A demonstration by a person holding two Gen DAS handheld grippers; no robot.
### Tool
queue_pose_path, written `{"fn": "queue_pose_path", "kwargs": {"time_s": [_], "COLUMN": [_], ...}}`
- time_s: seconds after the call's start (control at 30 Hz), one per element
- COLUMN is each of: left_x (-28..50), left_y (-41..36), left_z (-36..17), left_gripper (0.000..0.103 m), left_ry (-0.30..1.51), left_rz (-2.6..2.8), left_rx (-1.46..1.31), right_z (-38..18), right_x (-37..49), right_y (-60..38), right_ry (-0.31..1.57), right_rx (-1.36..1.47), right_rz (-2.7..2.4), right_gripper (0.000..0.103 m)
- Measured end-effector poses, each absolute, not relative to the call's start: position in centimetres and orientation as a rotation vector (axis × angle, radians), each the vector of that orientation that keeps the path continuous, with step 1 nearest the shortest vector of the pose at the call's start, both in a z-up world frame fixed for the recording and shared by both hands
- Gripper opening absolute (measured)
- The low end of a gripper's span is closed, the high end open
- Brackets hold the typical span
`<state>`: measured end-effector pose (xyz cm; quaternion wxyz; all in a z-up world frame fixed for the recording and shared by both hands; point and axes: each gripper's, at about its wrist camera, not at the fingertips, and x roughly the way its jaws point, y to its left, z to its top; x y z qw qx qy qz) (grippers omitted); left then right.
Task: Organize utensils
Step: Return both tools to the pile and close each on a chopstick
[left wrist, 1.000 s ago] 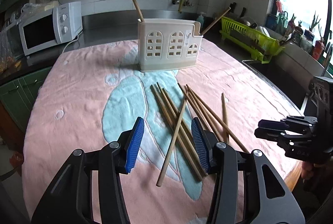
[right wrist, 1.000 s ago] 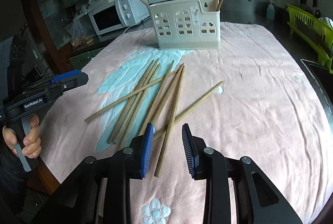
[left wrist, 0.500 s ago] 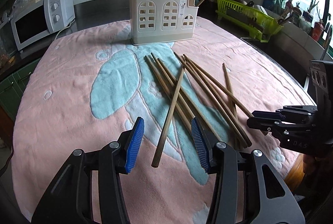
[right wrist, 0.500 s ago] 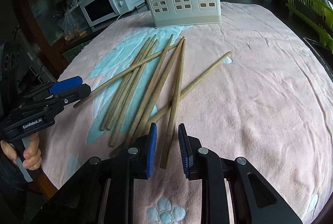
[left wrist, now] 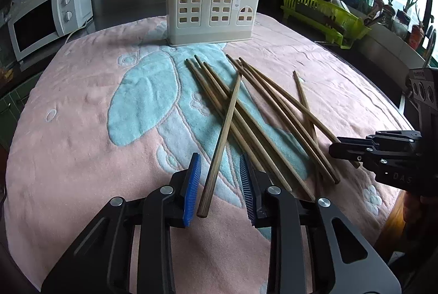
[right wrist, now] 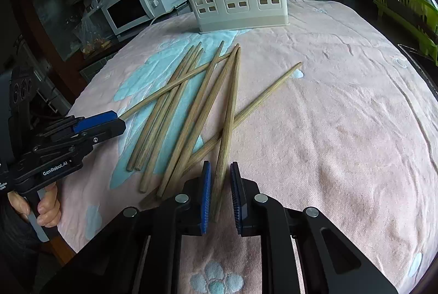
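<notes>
Both tongs have sunk toward the chopsticks (left wrist: 262, 113); left tongs (left wrist: 220, 186) and right tongs (right wrist: 220, 194) are closing, each straddling one, not yet pinching.

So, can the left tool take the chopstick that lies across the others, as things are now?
Probably yes. That crossing chopstick lies on top of the pile, its near end already between the closing left tool pads, nothing covering it. The neighbouring chopsticks lie close beside the right pad.
</notes>
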<state>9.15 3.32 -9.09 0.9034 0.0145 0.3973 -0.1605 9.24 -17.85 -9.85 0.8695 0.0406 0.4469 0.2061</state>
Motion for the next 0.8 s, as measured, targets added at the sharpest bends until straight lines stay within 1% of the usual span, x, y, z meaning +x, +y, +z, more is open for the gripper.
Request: {"fn": "queue_pose_path", "kwargs": {"time_s": [0.07,0.2,0.27,0.4,0.47,0.8], "left_x": [9.22,9.25,9.29,9.45,9.49,9.19], "left_y": [3.19,3.34,3.27,3.23,3.19,2.51], "left_z": [-9.18,-9.16,-9.26,-9.41,-9.43,-8.91], "left_gripper": [0.025,0.024,0.018,0.017,0.011,0.008], "left_ry": [0.826,0.823,0.830,0.839,0.841,0.842], "left_rz": [-0.334,-0.326,-0.326,-0.320,-0.318,-0.326], "left_rx": [0.032,0.027,0.031,0.033,0.035,0.048], "right_z": [-9.82,-9.89,-9.89,-9.89,-9.88,-9.10], "right_x": [9.25,9.33,9.33,9.51,9.61,9.18], "right_y": [-17.87,-17.87,-17.88,-17.92,-17.93,-18.36], "right_ry": [0.934,0.935,0.935,0.935,0.935,0.904], "right_rx": [0.087,0.086,0.087,0.089,0.089,0.087], "right_rz": [0.430,0.429,0.429,0.426,0.424,0.410], "right_gripper": [0.014,0.011,0.011,0.010,0.010,0.009]}}
